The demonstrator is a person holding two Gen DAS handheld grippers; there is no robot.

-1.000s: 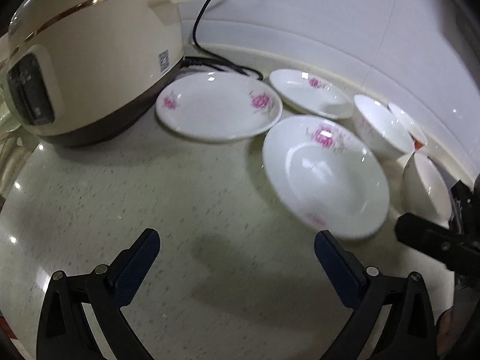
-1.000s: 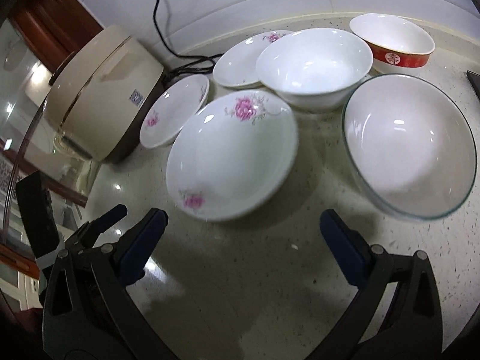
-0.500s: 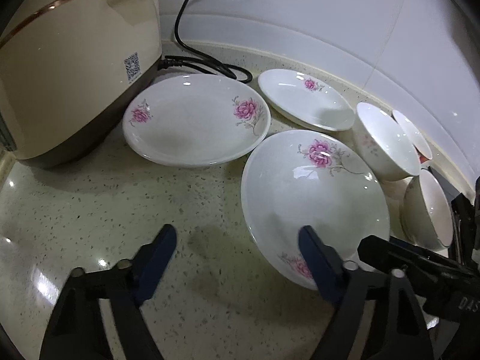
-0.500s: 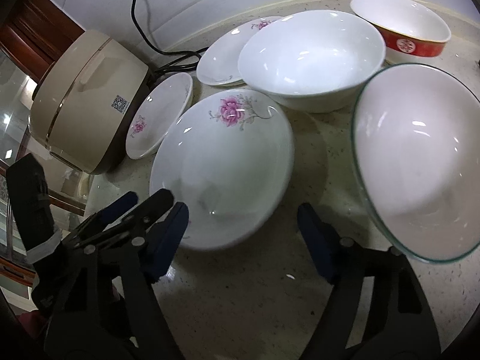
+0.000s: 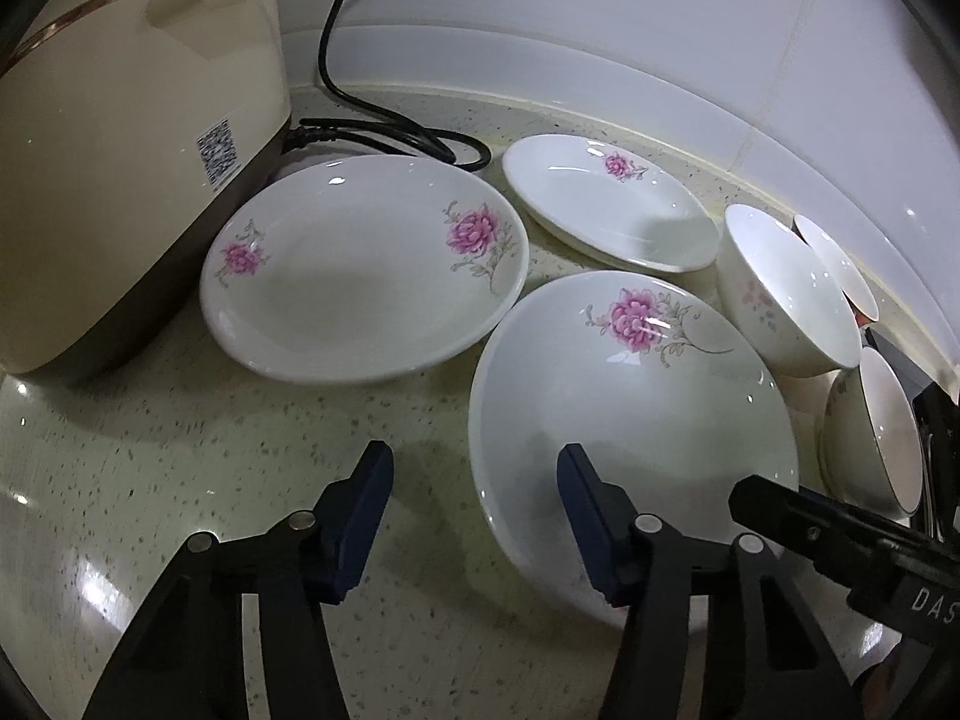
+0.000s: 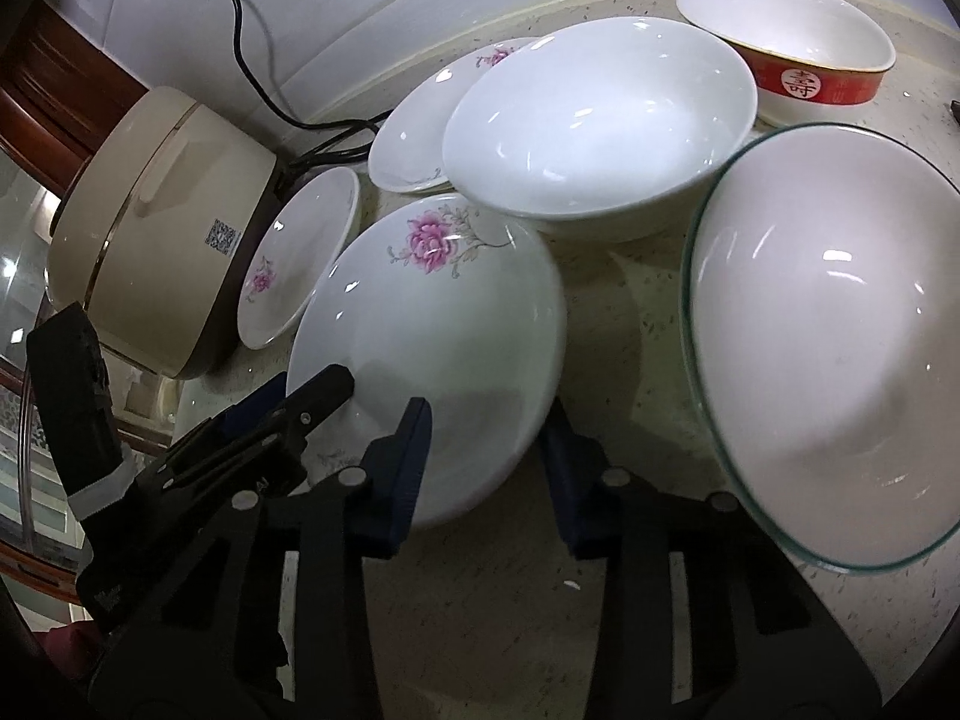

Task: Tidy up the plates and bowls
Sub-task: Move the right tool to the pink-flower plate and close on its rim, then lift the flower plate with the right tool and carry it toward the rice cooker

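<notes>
The nearest flowered plate (image 5: pixel 630 420) lies in the lower right of the left wrist view and in the centre of the right wrist view, on the speckled pale counter (image 5: pixel 180 450). It is a white, shallow, glossy dish with a pink flower and grey stems printed near its far rim and a fainter print at its near rim; nothing lies in it.

Both grippers straddle its near edge. The left gripper (image 5: pixel 474 480) has its jaws closing, one blue pad above the plate's inside and the other outside over the counter; the rim sits between them, not yet pinched. The right gripper (image 6: pixel 489 438) is also closing, one pad over the plate's bowl and the other beyond its rim, with no visible pressing.

Beyond it, a second flowered plate (image 5: pixel 366 270) sits at centre left of the left wrist view, just beside the beige rice cooker (image 5: pixel 120 150), and a third flowered plate (image 5: pixel 606 204) lies toward the wall. A white bowl (image 6: pixel 600 120), a red-banded bowl (image 6: pixel 798 42) and a glass-rimmed bowl (image 6: pixel 840 330) fill the right wrist view's upper and right parts; all are empty. A black cord (image 5: pixel 372 114) runs behind the cooker.
</notes>
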